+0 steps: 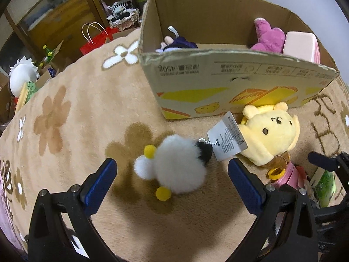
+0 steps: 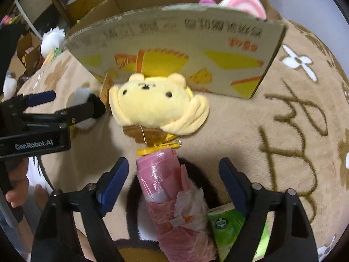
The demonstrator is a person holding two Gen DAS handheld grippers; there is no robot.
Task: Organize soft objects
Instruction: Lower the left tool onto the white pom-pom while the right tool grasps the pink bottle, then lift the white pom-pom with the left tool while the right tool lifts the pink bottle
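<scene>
I am holding the left gripper (image 1: 172, 185) with its jaws spread wide, straddling the white fluffy toy (image 1: 174, 166) that is lying on the tan flowered blanket (image 1: 76, 131); neither blue pad is touching the fur as far as I can see. The toy's yellow pom-poms are sitting at its near and left edges, and a black tuft with a ball chain is leading to a white tag (image 1: 226, 136).

I am keeping the right gripper (image 2: 174, 181) wide open as well, its fingers flanking a pink wrapped roll (image 2: 165, 187) without gripping it. A green tissue packet (image 2: 229, 224) is lying just beside the roll, under the right finger.

Just past the roll, the yellow bear plush (image 2: 152, 109) is lying face up on the blanket, touching the front wall of the cardboard box (image 1: 229, 83). Inside the box I am seeing a purple-clad doll (image 1: 176, 43) at the left, and a pink plush (image 1: 268, 37) beside a pale pink cushion (image 1: 301, 45) at the right.

Farther off, beyond the blanket's edge, a red paper bag (image 1: 98, 41) is standing.
</scene>
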